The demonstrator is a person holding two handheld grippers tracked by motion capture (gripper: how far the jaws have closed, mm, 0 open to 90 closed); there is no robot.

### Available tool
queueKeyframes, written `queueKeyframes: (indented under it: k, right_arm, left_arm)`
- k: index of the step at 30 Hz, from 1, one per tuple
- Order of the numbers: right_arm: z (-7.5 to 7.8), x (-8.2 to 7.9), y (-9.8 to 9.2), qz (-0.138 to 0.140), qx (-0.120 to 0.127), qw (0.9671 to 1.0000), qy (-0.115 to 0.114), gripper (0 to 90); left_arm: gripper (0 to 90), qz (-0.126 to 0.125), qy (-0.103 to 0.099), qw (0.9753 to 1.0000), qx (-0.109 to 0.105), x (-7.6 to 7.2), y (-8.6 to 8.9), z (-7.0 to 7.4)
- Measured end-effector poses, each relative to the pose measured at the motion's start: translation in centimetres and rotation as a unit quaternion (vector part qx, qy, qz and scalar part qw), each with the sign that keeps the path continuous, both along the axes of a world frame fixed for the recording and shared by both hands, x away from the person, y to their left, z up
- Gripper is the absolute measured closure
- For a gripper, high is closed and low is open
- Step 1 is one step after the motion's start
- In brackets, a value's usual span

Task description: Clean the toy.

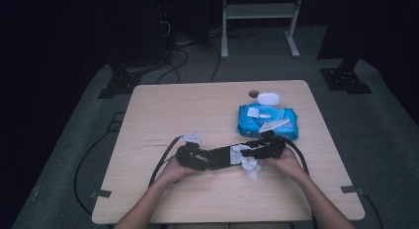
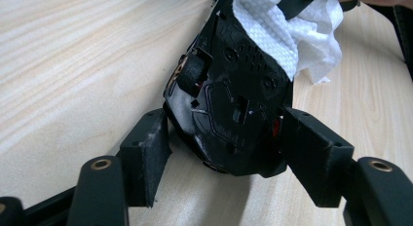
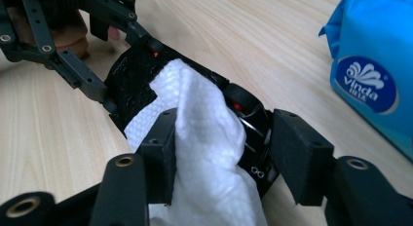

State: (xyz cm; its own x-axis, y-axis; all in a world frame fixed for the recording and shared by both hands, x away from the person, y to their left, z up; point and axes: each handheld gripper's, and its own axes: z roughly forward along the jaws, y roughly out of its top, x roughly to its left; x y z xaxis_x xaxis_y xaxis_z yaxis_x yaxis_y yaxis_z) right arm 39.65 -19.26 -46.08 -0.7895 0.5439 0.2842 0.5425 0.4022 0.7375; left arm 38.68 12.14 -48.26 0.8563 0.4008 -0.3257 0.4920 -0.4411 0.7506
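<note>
Wiping works best if the left tongs (image 2: 221, 153) keep a firm clamp on the black plastic housing (image 2: 234, 104), their pads pressed against both its sides, while the right tongs (image 3: 221, 153), partly closed on the white wet wipe (image 3: 204, 138), drag it along the top in short strokes. The housing looks like an upturned device shell, ribbed with screw holes and red inside, held just above the surface (image 1: 207, 115) near the blue Vinda wipe pack (image 1: 267, 120).

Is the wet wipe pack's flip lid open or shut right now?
Open. In the high view the white lid stands flipped back behind the blue wipe pack, with a wipe poking out of the opening.
</note>
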Motion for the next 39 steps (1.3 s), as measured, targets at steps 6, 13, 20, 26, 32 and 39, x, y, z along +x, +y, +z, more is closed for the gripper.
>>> queueKeyframes:
  k: [6,13,20,26,32,39]
  right_arm:
    - [-0.1,-0.3,0.1,-0.010,0.004,0.9999,0.001,44.6]
    - [-0.5,-1.1,1.0,-0.008,0.016,0.9997,-0.014,44.8]
    - [-0.3,-1.4,1.1,-0.005,0.008,0.9994,-0.032,45.6]
    - [0.1,-1.7,1.0,0.012,-0.007,0.9990,-0.043,43.6]
    - [0.4,-1.6,0.6,0.030,-0.011,0.9982,-0.051,39.9]
    - [0.6,-1.4,0.6,0.050,-0.025,0.9971,-0.052,34.0]
  left_arm:
    - [32.8,-0.002,0.009,1.0000,0.001,0.3,-0.1,0.1]
    - [30.7,-0.034,0.019,0.9992,-0.002,0.6,-1.1,0.1]
    - [32.4,-0.032,-0.013,0.9994,0.000,-0.1,-1.2,0.2]
    - [32.5,-0.044,-0.093,0.9942,0.031,-1.4,-1.9,1.0]
    - [32.6,-0.065,-0.182,0.9797,0.056,-2.5,-2.3,1.4]
    - [32.7,-0.085,-0.245,0.9630,0.074,-3.4,-2.6,1.5]
